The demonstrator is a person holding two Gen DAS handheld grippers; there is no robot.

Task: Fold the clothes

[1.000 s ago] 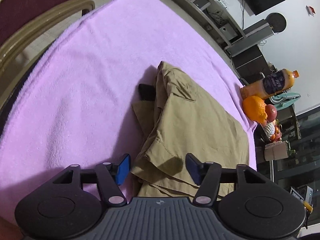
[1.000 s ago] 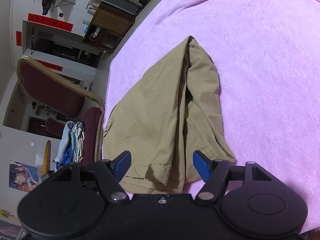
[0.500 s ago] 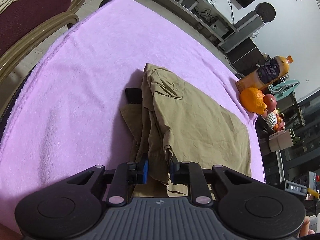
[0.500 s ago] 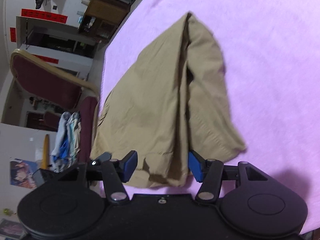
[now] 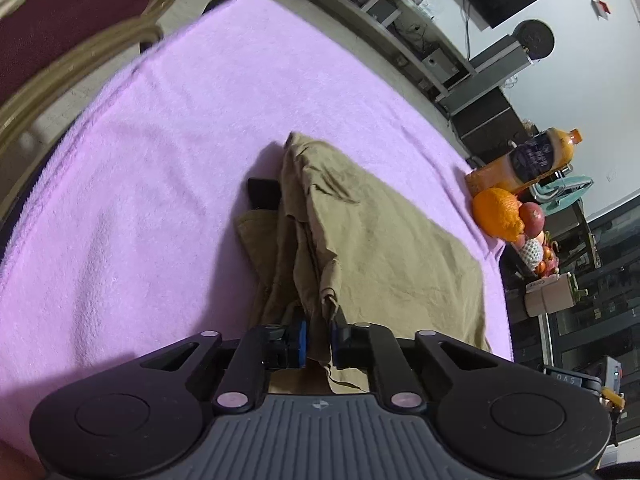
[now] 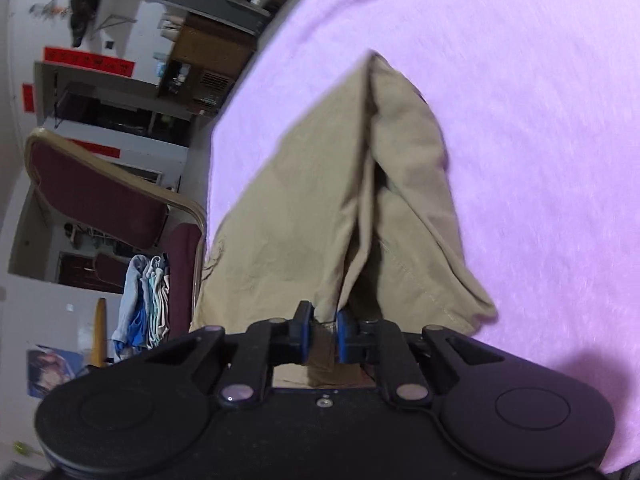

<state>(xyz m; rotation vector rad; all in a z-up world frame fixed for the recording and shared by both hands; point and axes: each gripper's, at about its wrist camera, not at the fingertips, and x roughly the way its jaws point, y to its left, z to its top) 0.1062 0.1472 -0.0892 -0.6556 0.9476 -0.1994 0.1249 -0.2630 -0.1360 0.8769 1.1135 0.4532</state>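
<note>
A: On the lilac blanket (image 5: 152, 168) covering the tabletop, what's different from a second ago?

B: Both sets of jaws were spread wide either side of the khaki trousers (image 5: 384, 248) then. Half a second back the left gripper (image 5: 319, 338) had nipped in on a fold while the right gripper (image 6: 322, 330) was only narrowing. Now both are pinched nearly closed, each with a bunched edge of khaki cloth between its blue pads.

A: So the grasp is made?

B: I'd judge so, on both sides. The near edge is gathered and tented up towards each camera, while the rest of the trousers lies on the blanket, far end resting flat. That looks like the start of carrying a fold over.

A: And how do the grippers sit?

B: Low, close over the cloth, each pointing along the garment towards its far end. A juice bottle (image 5: 532, 158) and an orange (image 5: 496, 214) stand at the blanket's edge, apart from the trousers; a maroon chair (image 6: 108, 204) is beside the tabletop
</note>
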